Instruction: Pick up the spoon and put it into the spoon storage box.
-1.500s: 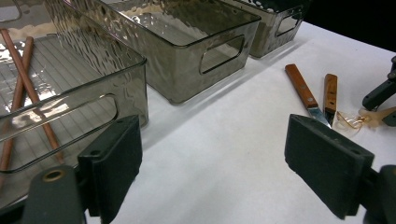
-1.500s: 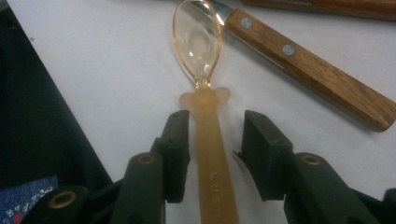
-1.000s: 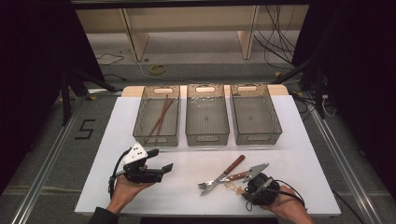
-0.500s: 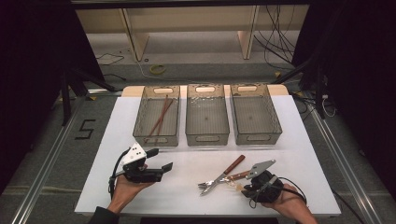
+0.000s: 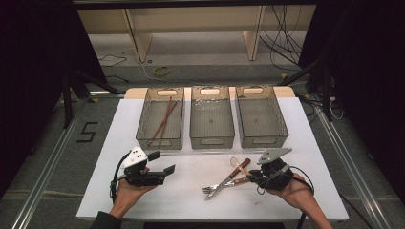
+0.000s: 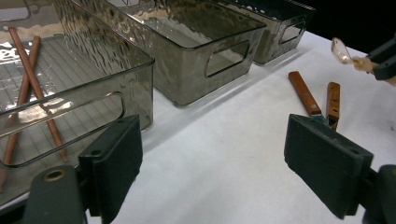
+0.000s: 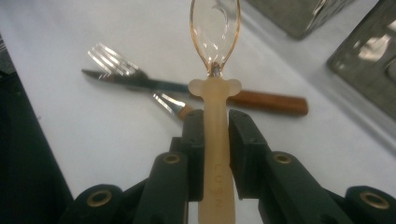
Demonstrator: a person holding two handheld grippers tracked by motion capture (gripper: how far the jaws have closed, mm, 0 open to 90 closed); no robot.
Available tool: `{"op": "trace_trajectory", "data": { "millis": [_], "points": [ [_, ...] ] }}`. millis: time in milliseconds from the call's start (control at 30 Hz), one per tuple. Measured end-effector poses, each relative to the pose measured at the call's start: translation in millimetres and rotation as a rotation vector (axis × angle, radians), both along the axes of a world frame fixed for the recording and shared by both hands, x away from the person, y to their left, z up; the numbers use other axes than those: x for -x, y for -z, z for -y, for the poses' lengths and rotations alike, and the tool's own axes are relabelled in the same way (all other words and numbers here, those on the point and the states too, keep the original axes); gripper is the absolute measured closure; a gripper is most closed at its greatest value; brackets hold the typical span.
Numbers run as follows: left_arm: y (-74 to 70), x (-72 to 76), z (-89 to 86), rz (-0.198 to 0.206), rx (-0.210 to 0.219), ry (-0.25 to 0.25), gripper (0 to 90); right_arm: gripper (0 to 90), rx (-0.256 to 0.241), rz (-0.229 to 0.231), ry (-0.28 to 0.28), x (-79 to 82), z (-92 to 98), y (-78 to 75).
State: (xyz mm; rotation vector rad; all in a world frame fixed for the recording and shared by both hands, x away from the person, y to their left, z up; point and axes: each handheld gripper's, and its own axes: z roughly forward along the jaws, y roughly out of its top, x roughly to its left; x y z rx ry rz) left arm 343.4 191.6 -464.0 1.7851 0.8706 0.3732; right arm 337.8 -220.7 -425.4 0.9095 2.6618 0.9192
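Now: right gripper clamps spoon by its handle, bowl forward, lifted above the table's near edge | left gripper wide, idle | fork and knife await sorting into bins.

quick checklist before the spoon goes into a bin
1. Right tool shut on spoon handle: ok.
2. Spoon lifted off the table: ok.
3. Fork and knife lying apart from the spoon: ok.
4. Middle bin and right bin empty: ok.
5. Left bin holds chopsticks: ok.
6. Left tool open, away from the cutlery: ok.
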Motion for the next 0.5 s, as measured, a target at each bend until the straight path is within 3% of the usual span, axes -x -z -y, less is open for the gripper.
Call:
{"op": "trace_trajectory", "data": {
  "millis": [500],
  "points": [
    [-0.4, 0.8, -3.0, 0.010, 0.016, -0.014, 18.8, 77.7, -0.056, 0.098, 0.028, -45.1, -22.0, -34.2]
  ]
}}
